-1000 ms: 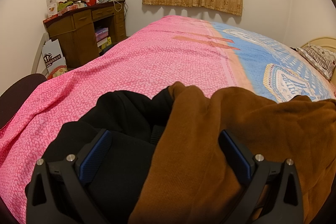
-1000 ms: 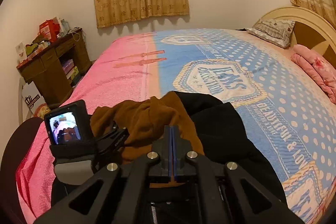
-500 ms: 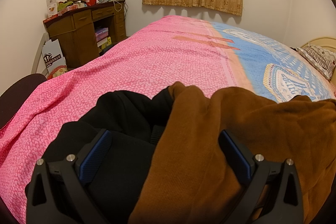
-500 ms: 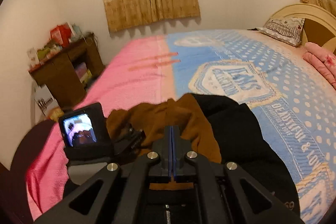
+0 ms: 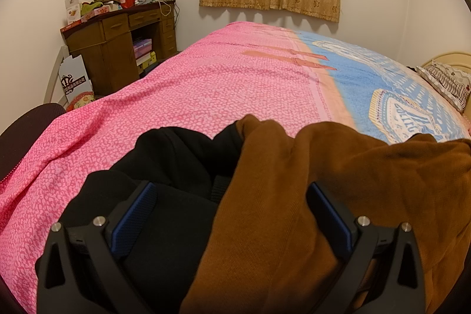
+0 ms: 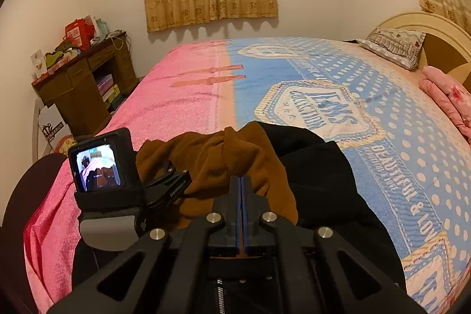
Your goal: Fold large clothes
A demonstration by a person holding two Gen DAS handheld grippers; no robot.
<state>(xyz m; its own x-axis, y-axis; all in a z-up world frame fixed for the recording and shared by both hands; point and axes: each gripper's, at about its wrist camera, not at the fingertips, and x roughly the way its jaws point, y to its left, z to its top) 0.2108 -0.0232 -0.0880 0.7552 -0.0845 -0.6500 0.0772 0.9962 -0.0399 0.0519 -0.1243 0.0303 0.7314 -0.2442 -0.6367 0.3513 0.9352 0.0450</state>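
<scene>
A bunched garment, black outside (image 5: pixel 176 167) with a brown lining (image 5: pixel 338 181), lies on the near part of the bed. My left gripper (image 5: pixel 232 205) is open, resting over the pile with black cloth at its left finger and brown cloth at its right. In the right wrist view the same brown cloth (image 6: pixel 217 158) and black cloth (image 6: pixel 318 167) lie ahead. My right gripper (image 6: pixel 240 184) is shut with its pads together above the pile; I see no cloth between them. The left gripper's body and screen (image 6: pixel 100 167) show at the left there.
The bed (image 5: pixel 220 84) has a pink and blue spread. A brown desk (image 5: pixel 117 40) with clutter stands at the far left wall. A dark chair (image 5: pixel 26 131) is at the near left. Pillows (image 6: pixel 391 43) and a pink blanket (image 6: pixel 447 99) lie by the headboard.
The left gripper has not moved. The right gripper's view has swung and lifted slightly; it stays shut over the pile.
</scene>
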